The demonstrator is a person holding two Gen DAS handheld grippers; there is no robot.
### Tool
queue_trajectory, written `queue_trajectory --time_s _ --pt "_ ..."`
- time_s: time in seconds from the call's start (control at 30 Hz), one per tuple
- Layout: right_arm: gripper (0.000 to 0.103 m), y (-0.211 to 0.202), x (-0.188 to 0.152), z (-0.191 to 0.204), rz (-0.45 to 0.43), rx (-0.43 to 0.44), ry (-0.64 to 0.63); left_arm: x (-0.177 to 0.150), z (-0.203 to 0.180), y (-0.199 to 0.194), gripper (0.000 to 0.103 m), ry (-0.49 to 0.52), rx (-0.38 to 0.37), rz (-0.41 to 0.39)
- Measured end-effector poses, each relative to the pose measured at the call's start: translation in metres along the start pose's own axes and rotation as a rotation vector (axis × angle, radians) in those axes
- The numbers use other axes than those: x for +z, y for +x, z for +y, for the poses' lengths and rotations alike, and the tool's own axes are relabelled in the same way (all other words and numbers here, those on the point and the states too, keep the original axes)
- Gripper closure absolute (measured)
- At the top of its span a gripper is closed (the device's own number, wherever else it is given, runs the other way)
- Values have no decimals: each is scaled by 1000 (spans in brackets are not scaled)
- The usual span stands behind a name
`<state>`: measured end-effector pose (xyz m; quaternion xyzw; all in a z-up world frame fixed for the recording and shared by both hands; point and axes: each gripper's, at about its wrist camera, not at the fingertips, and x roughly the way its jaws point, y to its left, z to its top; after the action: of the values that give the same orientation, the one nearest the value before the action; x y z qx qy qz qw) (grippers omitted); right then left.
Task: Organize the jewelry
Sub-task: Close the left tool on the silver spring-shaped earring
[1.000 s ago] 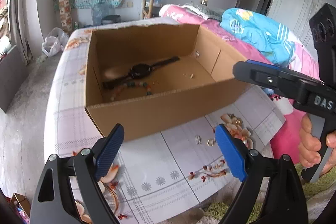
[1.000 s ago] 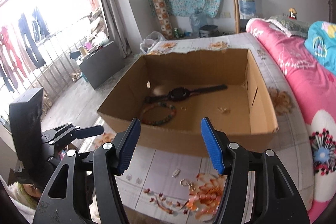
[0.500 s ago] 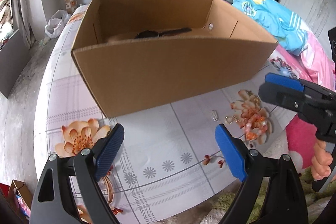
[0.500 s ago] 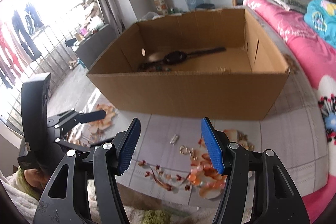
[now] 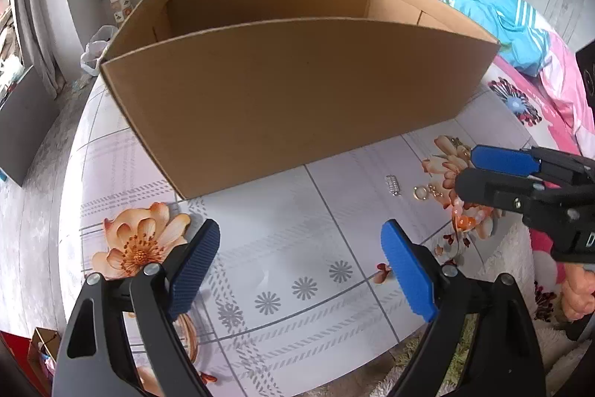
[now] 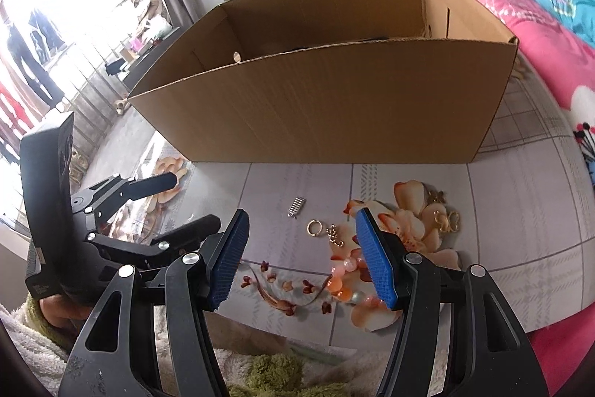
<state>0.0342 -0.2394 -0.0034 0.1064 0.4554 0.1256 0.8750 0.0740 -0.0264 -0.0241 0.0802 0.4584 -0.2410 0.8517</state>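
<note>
With both the left gripper (image 5: 301, 270) and right gripper (image 6: 301, 255) spread and empty, a pickup is being lined up: the gold ring (image 6: 314, 227) before the box (image 6: 334, 99) must be straddled and pinched.

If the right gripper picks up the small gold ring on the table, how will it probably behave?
The gold ring looks thin and lies flat, so wide pads may slide over it. Being round, it may roll if nudged upright. It probably weighs almost nothing.

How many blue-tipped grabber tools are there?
2: the left tool over bare tablecloth, the right tool over the small jewelry beside the cardboard box.
</note>
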Motion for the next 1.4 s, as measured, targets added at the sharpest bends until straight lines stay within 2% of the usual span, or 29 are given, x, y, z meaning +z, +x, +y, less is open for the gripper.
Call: queue_trajectory --time_s 0.37,0.47,0.67,0.73,0.83,0.93,1.17,1.4 --pt "54 -10 -7 -18 -17 0 44 -3 -22 0 17 84 -28 -42" --pt "58 -15 -13 -28 -21 1 63 -5 -29 -2 21 109 -41 -54" --pt "68 -18 -20 -33 -8 20 67 -8 -48 -1 39 169 -74 -70" --pt "72 -18 -19 -30 -11 24 55 -6 -52 2 49 186 -87 -72" --pt "73 -16 -18 -24 -9 34 33 -2 -58 8 62 222 -94 -76" --pt "73 -12 -16 -22 -3 44 18 3 -63 15 71 278 -90 -80" --pt "73 -6 -7 -25 16 55 -16 14 -68 29 73 470 -133 -60" --pt "73 9 3 -20 33 67 -20 25 -61 43 73 600 -247 -6"
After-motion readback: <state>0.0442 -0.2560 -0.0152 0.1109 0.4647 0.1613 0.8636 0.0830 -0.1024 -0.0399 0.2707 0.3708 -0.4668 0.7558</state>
